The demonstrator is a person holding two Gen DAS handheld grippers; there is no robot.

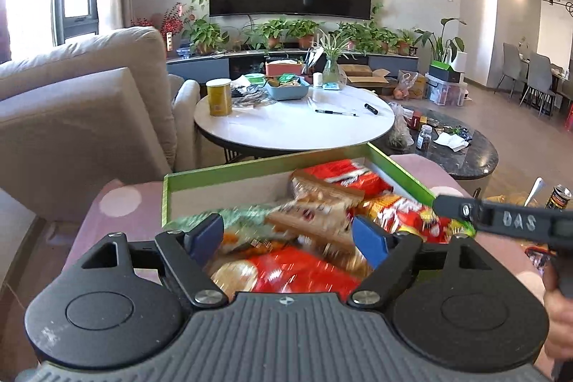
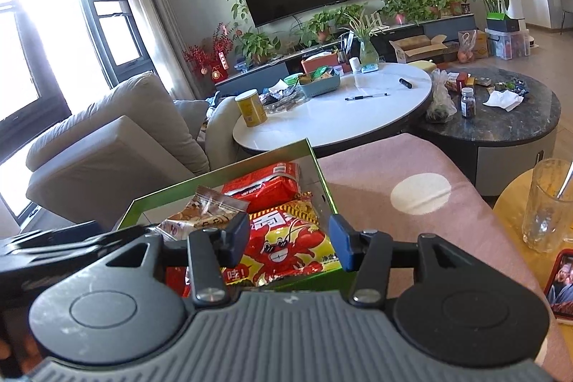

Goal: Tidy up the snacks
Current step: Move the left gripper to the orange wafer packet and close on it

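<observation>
A green-rimmed box [image 1: 229,169] sits on a pink dotted cloth and holds several snack packets. My left gripper [image 1: 288,237] is open just above the packets, its blue pads either side of a brown packet [image 1: 315,203] and a blurred green one [image 1: 236,217]. A red packet [image 1: 343,176] lies at the far end. In the right wrist view the box [image 2: 286,147] shows a red crayfish packet [image 2: 290,246], a red packet [image 2: 265,185] and a clear brown packet [image 2: 204,210]. My right gripper [image 2: 290,242] is open above the crayfish packet, holding nothing.
A white round table [image 1: 293,124] with a yellow can [image 1: 219,96], blue basket and pens stands beyond the box. A dark round table [image 2: 501,127] is to its right, a beige sofa [image 1: 71,102] to the left. A glass [image 2: 546,203] and phone [image 2: 560,285] are at the right.
</observation>
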